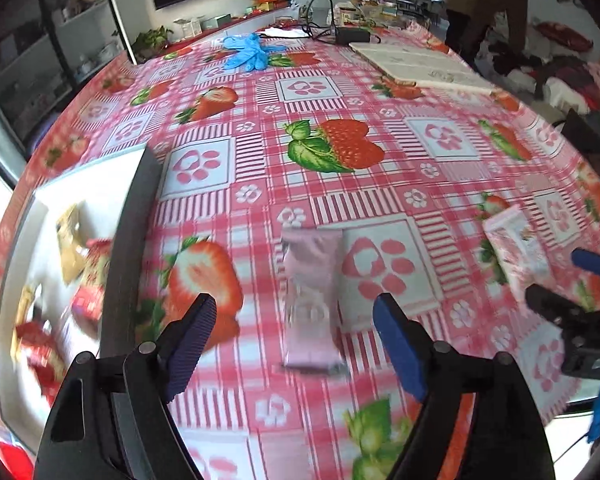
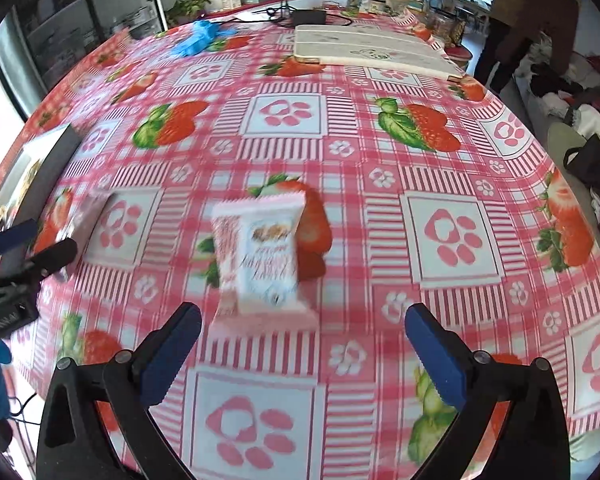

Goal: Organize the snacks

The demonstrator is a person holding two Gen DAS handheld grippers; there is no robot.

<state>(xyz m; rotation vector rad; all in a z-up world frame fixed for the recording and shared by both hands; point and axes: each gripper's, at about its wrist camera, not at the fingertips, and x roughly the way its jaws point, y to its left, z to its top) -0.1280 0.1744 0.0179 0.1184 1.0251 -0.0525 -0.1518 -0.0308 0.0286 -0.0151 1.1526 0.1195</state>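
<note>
Both tongs are held wide open with nothing gripped. The left tongs [image 1: 294, 320] are lined up over a pink snack bar [image 1: 311, 300] on the counter [image 1: 380, 200]; the right tongs [image 2: 302, 330] over a white snack packet [image 2: 260, 256]. Picking up seems next: lowering, then squeezing. The tray [image 1: 128, 248] of snacks is blurred and cut off.

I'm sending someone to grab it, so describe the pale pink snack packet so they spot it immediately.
On the strawberry tablecloth, look right of the white box of snacks. The pale pink packet lies flat there. Unlike the white packet to its right, it is plain pink and narrower.
</note>
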